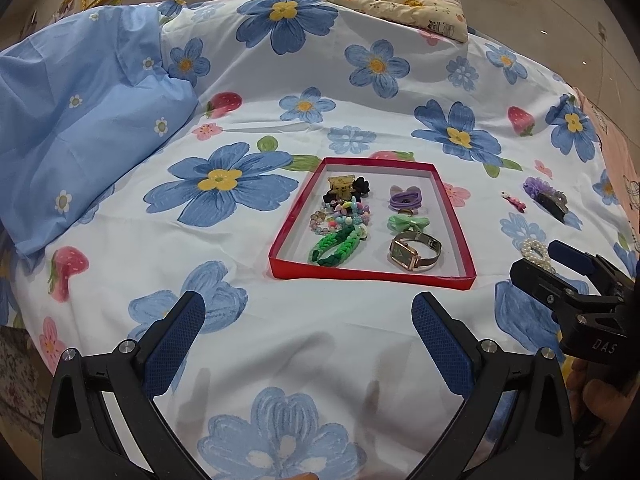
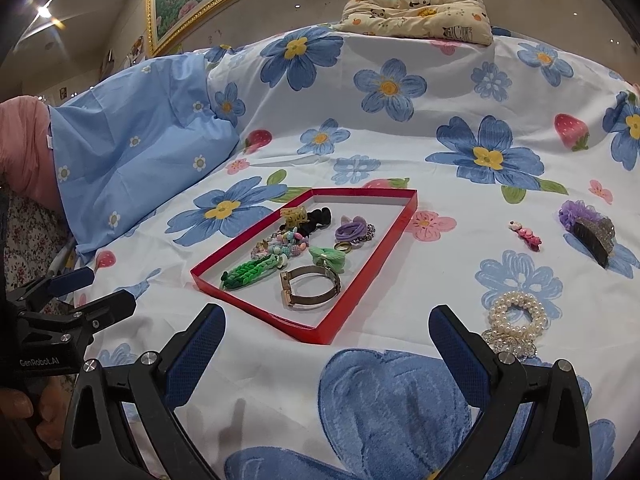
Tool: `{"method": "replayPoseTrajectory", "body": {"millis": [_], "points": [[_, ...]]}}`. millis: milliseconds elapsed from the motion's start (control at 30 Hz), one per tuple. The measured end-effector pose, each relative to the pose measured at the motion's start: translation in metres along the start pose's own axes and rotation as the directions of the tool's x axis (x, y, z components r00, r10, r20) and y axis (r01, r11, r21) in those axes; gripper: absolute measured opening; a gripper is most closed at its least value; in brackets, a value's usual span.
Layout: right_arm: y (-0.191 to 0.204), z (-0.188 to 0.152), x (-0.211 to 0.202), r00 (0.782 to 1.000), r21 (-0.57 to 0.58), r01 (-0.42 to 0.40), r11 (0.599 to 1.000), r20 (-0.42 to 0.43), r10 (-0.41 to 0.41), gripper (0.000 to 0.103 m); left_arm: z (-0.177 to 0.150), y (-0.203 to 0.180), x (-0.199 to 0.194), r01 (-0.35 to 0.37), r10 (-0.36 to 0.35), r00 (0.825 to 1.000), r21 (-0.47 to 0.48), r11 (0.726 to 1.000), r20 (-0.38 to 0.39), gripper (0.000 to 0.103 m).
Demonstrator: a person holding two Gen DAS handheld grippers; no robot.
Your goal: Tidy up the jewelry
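1. Both the left gripper [image 1: 308, 316] and the right gripper [image 2: 326, 330] are held above the bedsheet [image 1: 360, 344] with jaws spread wide and nothing between them.
2. The red tray [image 2: 408, 210] is seen already filled with a watch [image 2: 314, 286], a green braid [image 2: 250, 270], beads and hair ties.
3. Outside it, well apart to the right, a pearl bracelet [image 2: 516, 314], a pink clip [image 2: 525, 236] and a dark claw clip [image 2: 594, 236] with a purple scrunchie [image 2: 576, 212] are left on the sheet.
4. The bracelet lies just beside the right gripper's right finger; something glittery under it may be a separate piece, though that cannot be told.
5. Fabric could be pinched along with the beads on this soft sheet.
6. The round pearls could slip from the pads and roll.
7. The tray's low wall could be nudged on delivery, so that the contents are scattered.
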State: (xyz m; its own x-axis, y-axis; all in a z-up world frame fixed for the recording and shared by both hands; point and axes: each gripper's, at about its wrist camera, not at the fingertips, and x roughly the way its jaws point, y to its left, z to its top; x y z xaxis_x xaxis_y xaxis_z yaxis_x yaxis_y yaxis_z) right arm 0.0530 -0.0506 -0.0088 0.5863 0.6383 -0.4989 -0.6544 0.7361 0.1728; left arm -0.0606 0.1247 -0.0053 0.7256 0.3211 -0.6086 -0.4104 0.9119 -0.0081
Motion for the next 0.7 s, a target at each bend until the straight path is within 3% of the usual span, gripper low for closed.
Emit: {"method": "replayPoseTrajectory", "body": {"millis": [700], "points": [[0.005, -0.0004, -0.0008, 1.0, -0.006, -0.005, 1.0, -0.004, 0.005, 0.103, -0.0035, -0.0036, 0.004, 0.019, -0.019, 1.0, 0.005, 1.0, -0.022, 0.103]]}}
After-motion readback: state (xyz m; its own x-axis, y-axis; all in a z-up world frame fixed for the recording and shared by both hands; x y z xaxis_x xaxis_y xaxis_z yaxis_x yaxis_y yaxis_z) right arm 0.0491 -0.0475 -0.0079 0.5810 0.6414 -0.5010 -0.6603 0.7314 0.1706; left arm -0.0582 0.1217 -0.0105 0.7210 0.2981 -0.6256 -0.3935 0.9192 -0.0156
